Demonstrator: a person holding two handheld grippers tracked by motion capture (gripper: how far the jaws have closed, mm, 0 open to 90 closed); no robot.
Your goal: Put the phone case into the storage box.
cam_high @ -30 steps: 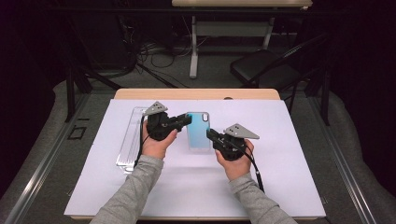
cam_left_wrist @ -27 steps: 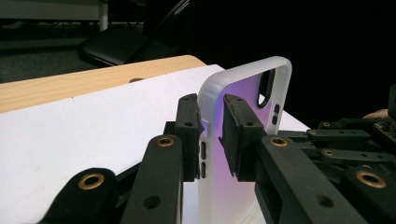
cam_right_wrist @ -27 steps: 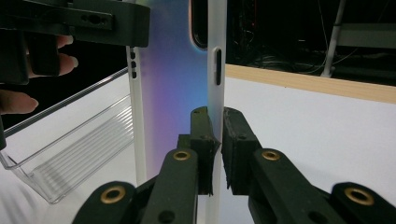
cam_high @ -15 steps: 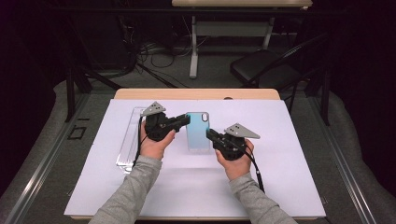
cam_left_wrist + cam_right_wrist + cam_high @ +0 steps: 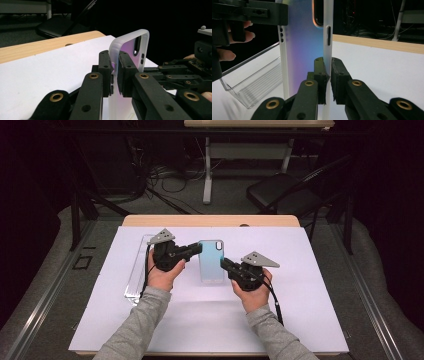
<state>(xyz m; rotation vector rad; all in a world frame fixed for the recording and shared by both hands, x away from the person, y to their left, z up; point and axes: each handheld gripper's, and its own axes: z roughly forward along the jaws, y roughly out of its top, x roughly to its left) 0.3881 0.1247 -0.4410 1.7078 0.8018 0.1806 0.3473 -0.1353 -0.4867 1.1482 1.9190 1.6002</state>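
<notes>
Dark floor, trailing cables and a folding chair (image 5: 285,195) lie beyond your table (image 5: 210,220), a pale wooden top almost wholly covered by a smooth white sheet (image 5: 310,285). Between your two hands, over the middle of that sheet, you hold a phone case (image 5: 211,260): a thin shell with a frosted, translucent white rim and a glossy back that shifts from teal to violet, rounded at the corners, with a camera cutout at its far end.

Your left gripper (image 5: 114,72) has its jaws closed on the case's left rim, near the moulded side buttons; your right gripper (image 5: 327,80) has its jaws clamped on the opposite rim, below a slot-shaped side opening. Each pinches only the narrow edge.

Judge it as very light and springy rather than rigid: an empty shell of this kind likely flexes and twists if you pull the two sides apart or turn your hands against each other. The glossy back looks slippery, so the matte rim is the better hold, and the straight runs of rim should give the pads more to bear on than the curved corners. Nothing suggests it would break, but a hard squeeze may buckle the rim.

Just left of your left hand (image 5: 162,275) lies a clear, ribbed plastic tray (image 5: 134,280), rigid-looking.
</notes>
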